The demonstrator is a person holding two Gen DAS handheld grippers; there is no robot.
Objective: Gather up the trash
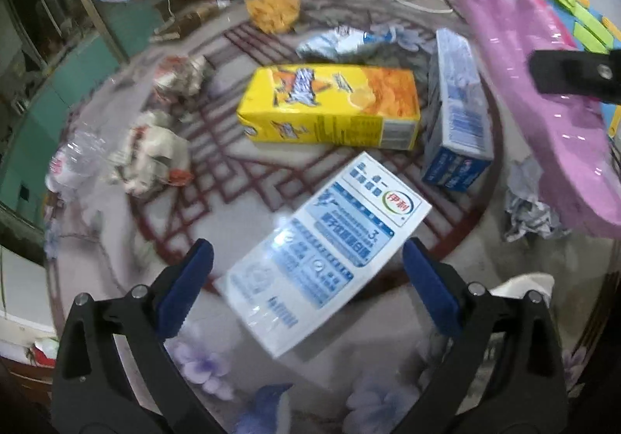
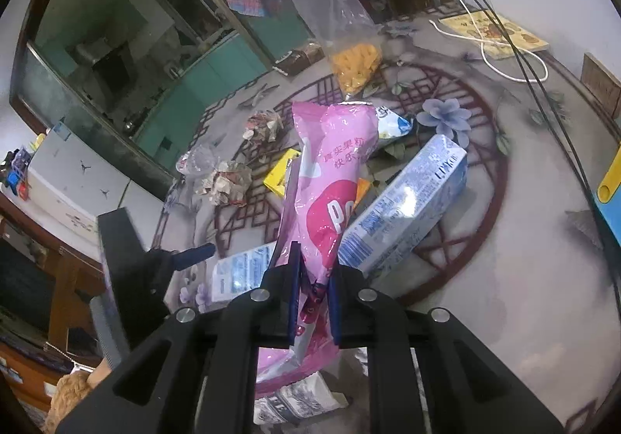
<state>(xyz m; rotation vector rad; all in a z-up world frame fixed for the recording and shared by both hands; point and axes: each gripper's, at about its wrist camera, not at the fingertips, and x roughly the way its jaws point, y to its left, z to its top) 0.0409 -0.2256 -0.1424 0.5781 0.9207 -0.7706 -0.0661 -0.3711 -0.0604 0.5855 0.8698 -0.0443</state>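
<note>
Both wrist views overlook the littered table (image 1: 116,240) closely.

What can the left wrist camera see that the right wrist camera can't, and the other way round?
Only the left wrist view shows the whole yellow juice carton and the open left gripper around the white-and-blue milk carton.

Only the right wrist view shows the right gripper shut on the pink snack wrapper, plus the yellow book and white cord.

Both show the blue-and-white box, the crumpled paper balls and the bag of orange snacks.
</note>
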